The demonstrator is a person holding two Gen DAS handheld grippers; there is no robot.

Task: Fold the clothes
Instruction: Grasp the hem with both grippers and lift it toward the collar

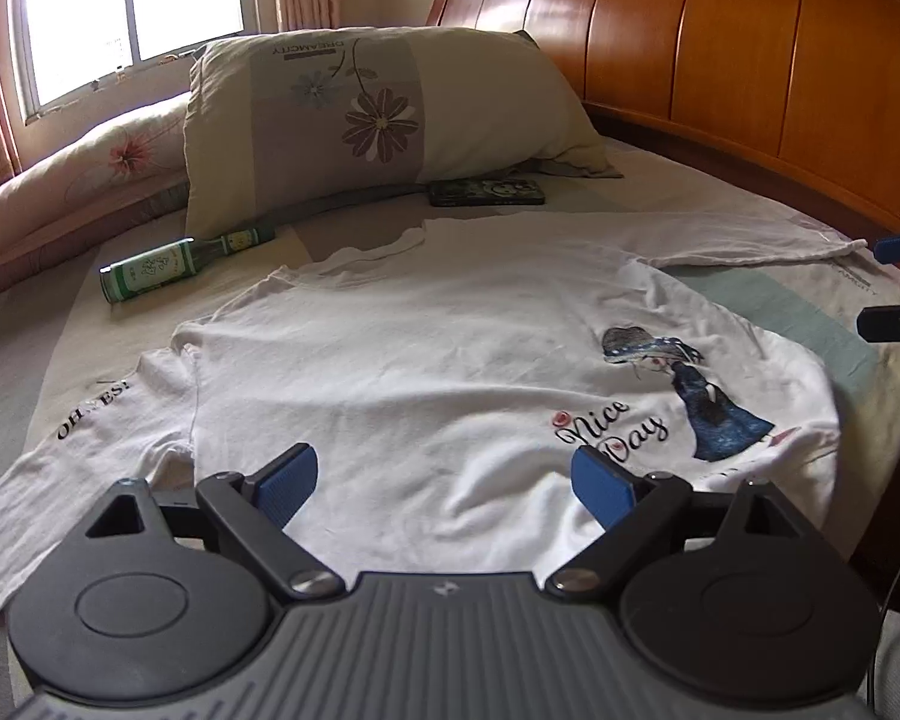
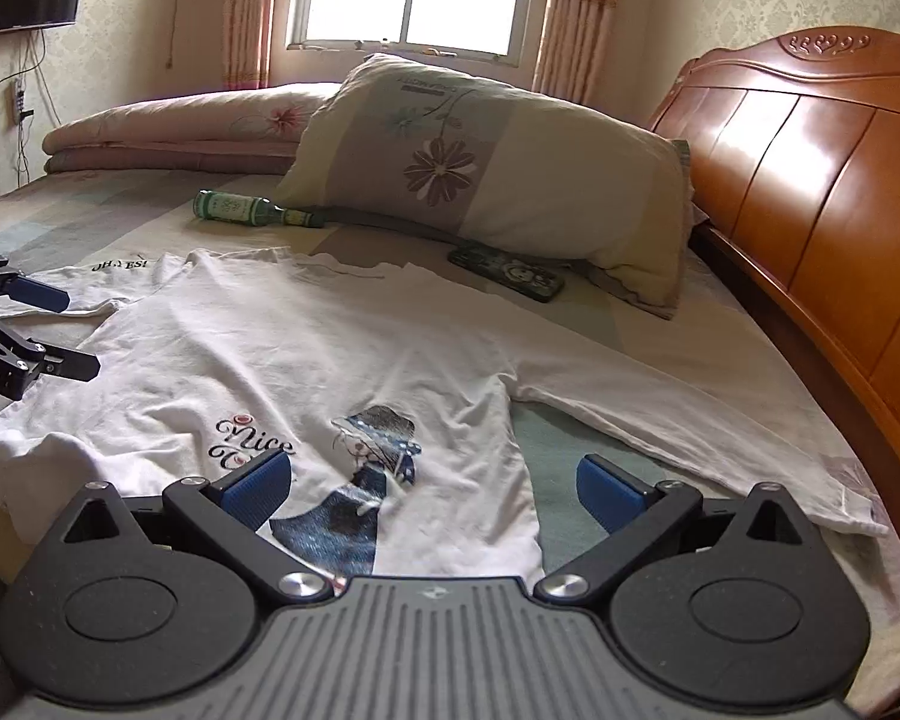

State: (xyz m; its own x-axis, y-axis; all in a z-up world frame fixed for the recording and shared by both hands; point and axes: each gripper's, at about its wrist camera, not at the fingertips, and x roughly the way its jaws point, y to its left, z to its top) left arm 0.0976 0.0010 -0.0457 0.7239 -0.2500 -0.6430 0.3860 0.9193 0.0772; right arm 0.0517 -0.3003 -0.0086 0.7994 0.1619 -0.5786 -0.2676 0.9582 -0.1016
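A white long-sleeved shirt [image 1: 420, 360] with a "Nice Day" print lies spread on the bed, both sleeves stretched out to the sides. My left gripper [image 1: 444, 483] hovers open above its lower middle, nothing between the blue pads. In the right wrist view the same shirt [image 2: 306, 354] lies flat, and my right gripper [image 2: 435, 489] is open above the printed figure and the shirt's right side seam, holding nothing. The left gripper [image 2: 60, 330] shows at that view's left edge, over the left sleeve. The right gripper's fingers [image 1: 897, 249] peek in at the left wrist view's right edge.
A flowered pillow [image 1: 384, 114] leans at the head of the bed. A green bottle [image 1: 180, 261] lies left of the shirt's collar, a dark phone [image 1: 486, 192] just beyond it. A wooden headboard [image 1: 750, 60] runs along the right; a folded quilt [image 2: 180, 126] lies at the far side.
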